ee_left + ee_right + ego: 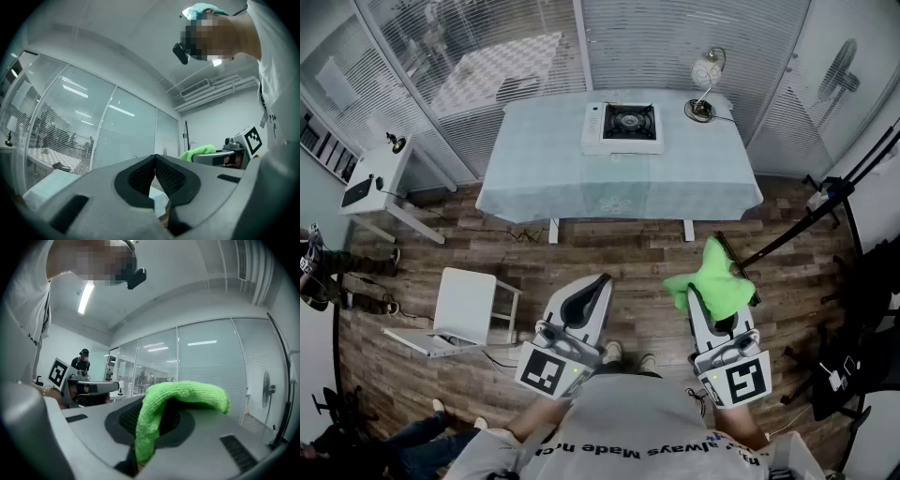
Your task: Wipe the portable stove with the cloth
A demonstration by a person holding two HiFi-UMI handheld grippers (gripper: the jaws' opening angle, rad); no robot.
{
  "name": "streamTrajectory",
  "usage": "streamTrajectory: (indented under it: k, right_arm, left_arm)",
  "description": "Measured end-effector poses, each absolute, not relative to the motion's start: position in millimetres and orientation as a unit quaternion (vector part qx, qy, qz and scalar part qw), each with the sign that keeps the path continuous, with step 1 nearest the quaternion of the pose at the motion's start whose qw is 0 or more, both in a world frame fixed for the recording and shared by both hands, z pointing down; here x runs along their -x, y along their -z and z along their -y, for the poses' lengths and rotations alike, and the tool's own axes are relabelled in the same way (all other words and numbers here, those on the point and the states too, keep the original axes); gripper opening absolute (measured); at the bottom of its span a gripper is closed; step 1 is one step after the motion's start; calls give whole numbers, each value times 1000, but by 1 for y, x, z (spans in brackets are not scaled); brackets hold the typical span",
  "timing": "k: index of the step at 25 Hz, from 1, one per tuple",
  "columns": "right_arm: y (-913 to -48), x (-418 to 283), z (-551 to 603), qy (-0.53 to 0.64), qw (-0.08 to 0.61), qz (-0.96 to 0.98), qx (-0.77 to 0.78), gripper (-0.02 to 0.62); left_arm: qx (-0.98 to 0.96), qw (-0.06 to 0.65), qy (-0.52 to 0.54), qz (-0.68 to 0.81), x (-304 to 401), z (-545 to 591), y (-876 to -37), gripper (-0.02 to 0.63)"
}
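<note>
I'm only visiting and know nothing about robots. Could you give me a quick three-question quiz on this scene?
1. True or false: the left gripper has its jaws together with nothing between them.
2. What holds the green cloth? A) left gripper B) right gripper C) neither
3. Fill in: the portable stove stands on the ___.
Key: 1 true; 2 B; 3 table.
</note>
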State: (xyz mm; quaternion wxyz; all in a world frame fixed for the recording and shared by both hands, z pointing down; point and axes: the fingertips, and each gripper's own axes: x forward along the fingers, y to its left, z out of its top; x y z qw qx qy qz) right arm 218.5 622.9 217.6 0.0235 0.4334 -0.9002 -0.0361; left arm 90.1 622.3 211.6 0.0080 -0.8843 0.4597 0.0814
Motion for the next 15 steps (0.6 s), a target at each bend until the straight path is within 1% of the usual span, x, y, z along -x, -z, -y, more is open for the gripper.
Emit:
streamTrajectory:
  k: [11, 15]
  right_arm:
    - [-215, -163, -607, 42, 11, 893, -448, 28]
    - [-217, -149, -599, 42, 15, 893, -449, 26]
  left_arm:
    - [884, 2, -85, -459, -28, -609, -215, 5]
    - [886, -2, -84, -457, -15, -599, -217, 5]
